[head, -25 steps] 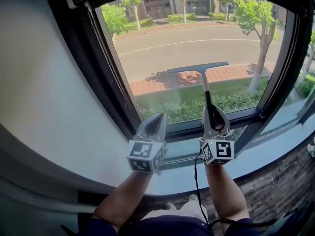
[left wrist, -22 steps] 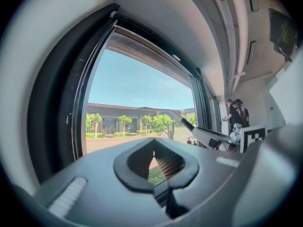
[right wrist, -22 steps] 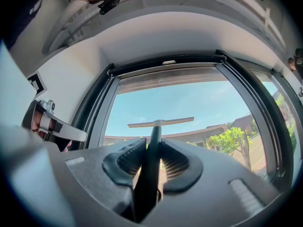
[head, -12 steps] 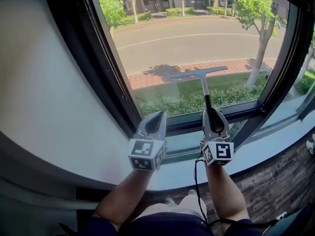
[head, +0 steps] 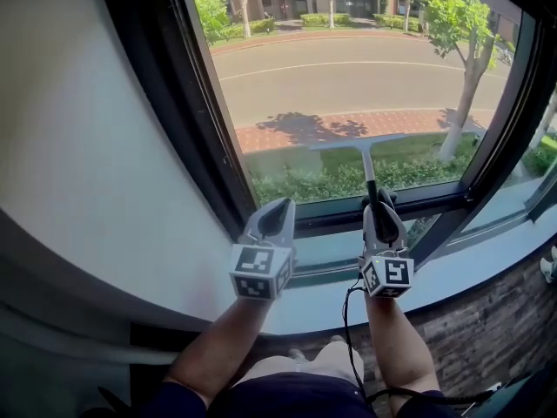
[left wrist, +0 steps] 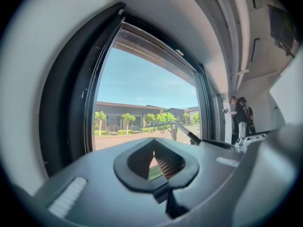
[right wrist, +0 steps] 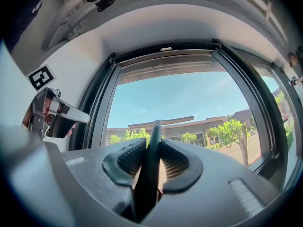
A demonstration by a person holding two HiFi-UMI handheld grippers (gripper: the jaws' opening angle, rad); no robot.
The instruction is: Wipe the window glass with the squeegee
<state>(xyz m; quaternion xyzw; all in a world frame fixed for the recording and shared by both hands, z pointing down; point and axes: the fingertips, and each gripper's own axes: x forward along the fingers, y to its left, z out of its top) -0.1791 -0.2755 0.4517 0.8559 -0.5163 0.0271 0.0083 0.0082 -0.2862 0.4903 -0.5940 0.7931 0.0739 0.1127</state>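
Note:
The squeegee (head: 363, 146) rests against the lower part of the window glass (head: 348, 68), its pale blade level and its dark handle running down to my right gripper (head: 380, 202). That gripper is shut on the handle; in the right gripper view the handle (right wrist: 152, 141) stands clamped between both ribbed pads. My left gripper (head: 279, 207) hovers to the left, over the bottom frame, shut with nothing in it. In the left gripper view the squeegee (left wrist: 189, 134) shows at the right, past the jaws.
A thick black window frame (head: 209, 146) borders the glass, with a white wall (head: 87, 146) to its left. The grey sill (head: 487, 259) runs below. A black cable (head: 348, 320) hangs from the right gripper. Two people (left wrist: 241, 117) stand far off inside the room.
The squeegee blade has slid down the glass toward the bottom frame, and the right gripper has drawn back with it. The left gripper has barely moved.

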